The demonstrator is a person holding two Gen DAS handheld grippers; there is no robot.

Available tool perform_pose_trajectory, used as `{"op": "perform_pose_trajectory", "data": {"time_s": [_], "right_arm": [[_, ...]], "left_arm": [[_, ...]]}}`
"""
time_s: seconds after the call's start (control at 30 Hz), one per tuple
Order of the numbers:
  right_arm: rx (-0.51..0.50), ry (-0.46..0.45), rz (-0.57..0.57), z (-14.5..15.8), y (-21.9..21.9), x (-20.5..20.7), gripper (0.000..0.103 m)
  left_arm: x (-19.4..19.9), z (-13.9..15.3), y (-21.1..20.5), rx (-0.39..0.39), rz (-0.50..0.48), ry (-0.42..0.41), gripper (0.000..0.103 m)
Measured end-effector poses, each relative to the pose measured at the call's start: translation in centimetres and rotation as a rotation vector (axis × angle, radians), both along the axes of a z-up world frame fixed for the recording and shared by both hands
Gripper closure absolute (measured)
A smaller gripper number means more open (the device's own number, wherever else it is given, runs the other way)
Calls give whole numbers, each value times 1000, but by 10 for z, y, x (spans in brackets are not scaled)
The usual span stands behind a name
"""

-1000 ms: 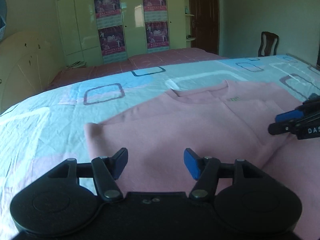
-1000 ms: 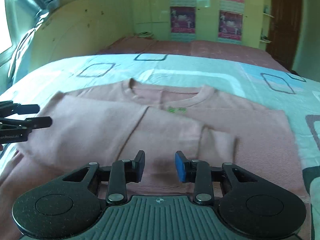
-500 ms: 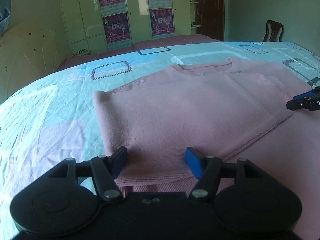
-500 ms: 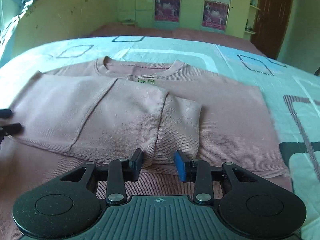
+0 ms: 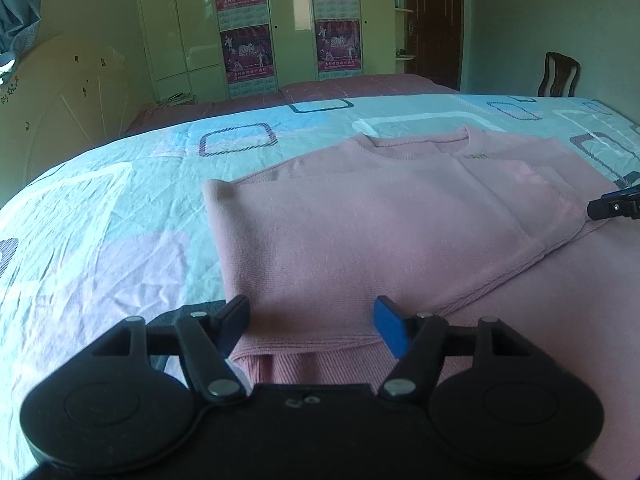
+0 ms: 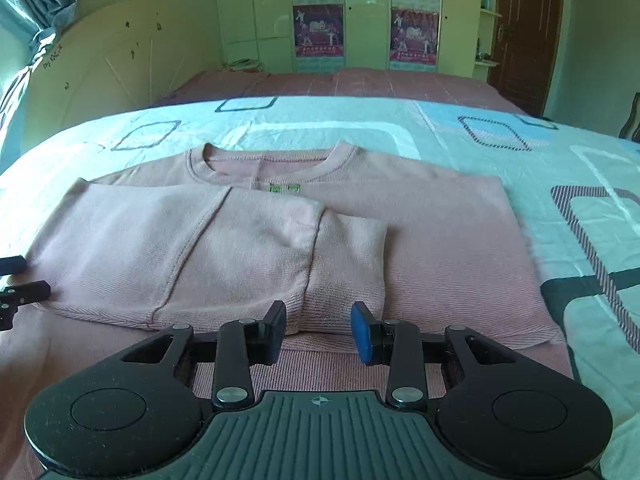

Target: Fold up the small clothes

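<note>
A pink sweatshirt (image 6: 440,248) lies flat on the bed, collar at the far side. Its left side and sleeve (image 6: 200,248) are folded over the body, and the ribbed cuff (image 6: 348,280) ends near the middle. My left gripper (image 5: 312,320) hovers at the near left corner of the folded panel (image 5: 360,240). Its jaws are opening, the cloth edge lies below them, and no pad presses on it. My right gripper (image 6: 318,330) stands open just short of the cuff and holds nothing. Each gripper's tips show at the edge of the other view: right gripper (image 5: 612,208), left gripper (image 6: 18,284).
The bed carries a light blue sheet (image 5: 100,240) with square patterns, and bare sheet runs left and right of the sweatshirt. Behind it are a rounded headboard (image 6: 112,60), wardrobe doors with posters (image 5: 248,56), a brown door (image 6: 524,32) and a chair (image 5: 558,74).
Both grippers have drawn back toward the sweatshirt's near edge, off the folded panel. The left jaws stand wider. The folded side and sleeve now lie flat.
</note>
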State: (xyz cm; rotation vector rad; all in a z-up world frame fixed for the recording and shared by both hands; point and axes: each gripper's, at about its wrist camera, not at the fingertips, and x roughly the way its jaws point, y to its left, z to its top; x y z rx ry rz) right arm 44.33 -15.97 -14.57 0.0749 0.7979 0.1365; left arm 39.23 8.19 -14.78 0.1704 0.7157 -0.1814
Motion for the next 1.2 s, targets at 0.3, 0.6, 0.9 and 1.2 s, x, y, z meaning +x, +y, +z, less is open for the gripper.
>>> {"op": "perform_pose_trajectory", "data": {"time_s": [0.3, 0.6, 0.9, 1.2], "right_arm": [[35, 27, -74, 10, -56, -65, 68], [84, 44, -115, 16, -114, -122, 68], [113, 42, -73, 13, -156, -202, 44], [268, 100, -123, -1, -196, -242, 44]], "left_arm": [[-67, 0, 17, 36, 11, 37, 23], [-135, 5, 16, 8, 143, 75, 27], [-195, 16, -26, 40, 174, 72, 27], [-247, 9, -18, -91, 251, 132, 29]]}}
